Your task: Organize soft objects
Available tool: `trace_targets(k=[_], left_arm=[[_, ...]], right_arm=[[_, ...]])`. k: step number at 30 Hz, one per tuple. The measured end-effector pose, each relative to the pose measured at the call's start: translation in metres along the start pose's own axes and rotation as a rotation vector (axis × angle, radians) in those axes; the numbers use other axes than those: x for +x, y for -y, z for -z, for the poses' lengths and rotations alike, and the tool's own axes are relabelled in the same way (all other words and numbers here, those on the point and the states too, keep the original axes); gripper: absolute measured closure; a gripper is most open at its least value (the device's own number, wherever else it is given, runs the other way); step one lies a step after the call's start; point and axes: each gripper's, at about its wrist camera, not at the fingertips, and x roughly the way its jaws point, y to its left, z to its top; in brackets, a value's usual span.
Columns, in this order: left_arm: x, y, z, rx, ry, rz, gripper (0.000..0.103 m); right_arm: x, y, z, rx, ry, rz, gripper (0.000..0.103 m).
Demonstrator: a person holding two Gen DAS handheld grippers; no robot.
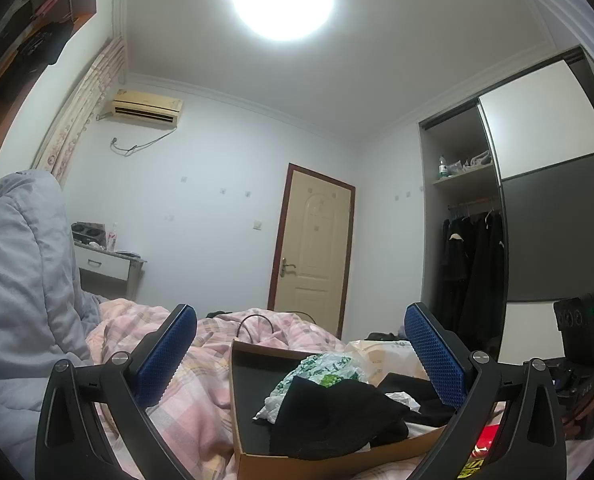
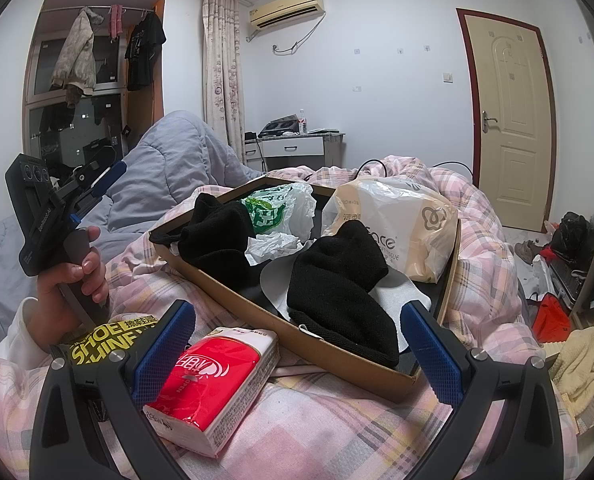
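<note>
A shallow cardboard box (image 2: 339,362) lies on the pink plaid bed. It holds two black knit cloths (image 2: 339,286) (image 2: 217,226), a green-printed plastic bag (image 2: 271,210), a beige tissue pack bag (image 2: 401,220) and crumpled white paper (image 2: 271,246). A red tissue pack (image 2: 213,380) lies on the bed before the box, between my right gripper's open fingers. My right gripper (image 2: 297,356) is open and empty. My left gripper (image 1: 301,360) is open and empty, raised over the box (image 1: 321,462); the black cloth (image 1: 333,412) lies below it. The left gripper also shows in the right wrist view (image 2: 109,178).
A yellow-and-black shoe-shine pack (image 2: 109,340) lies left of the red pack. A grey quilt (image 1: 21,280) is heaped on the left. A black cable (image 1: 253,322) lies on the bed behind the box. A door (image 2: 509,116) and an open wardrobe (image 1: 473,268) stand beyond.
</note>
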Motion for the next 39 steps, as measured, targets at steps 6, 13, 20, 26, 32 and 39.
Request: trace_targets(k=[6,13,20,26,32,39], left_arm=[[-0.0012,-0.0014,0.0003,-0.009,0.011,-0.003,0.0],[0.0006,-0.0051,-0.0003,-0.028,0.006,-0.02,0.0],[0.0002,-0.0043,0.0002,-0.011,-0.003,-0.012,0.0],[0.0001,-0.0028,-0.0012,-0.001,-0.007,-0.005,0.0],[0.0001,-0.0039,-0.0018,-0.011,-0.01,-0.002,0.0],[-0.0015,-0.0056,-0.0013,-0.027,-0.001,0.003,0.0]], right_arm=[[0.0,0.0001,0.0,0.001,0.0,0.0,0.001],[-0.0004,0.0001,0.0001,0.001,0.0,-0.001,0.001],[-0.0003,0.0001,0.0,0.002,0.0,-0.001,0.001],[-0.0001,0.0,0.0,0.001,0.0,0.0,0.001],[-0.0001,0.0,-0.0001,0.001,0.0,-0.001,0.001],[-0.0001,0.0001,-0.0001,0.002,0.0,-0.001,0.001]])
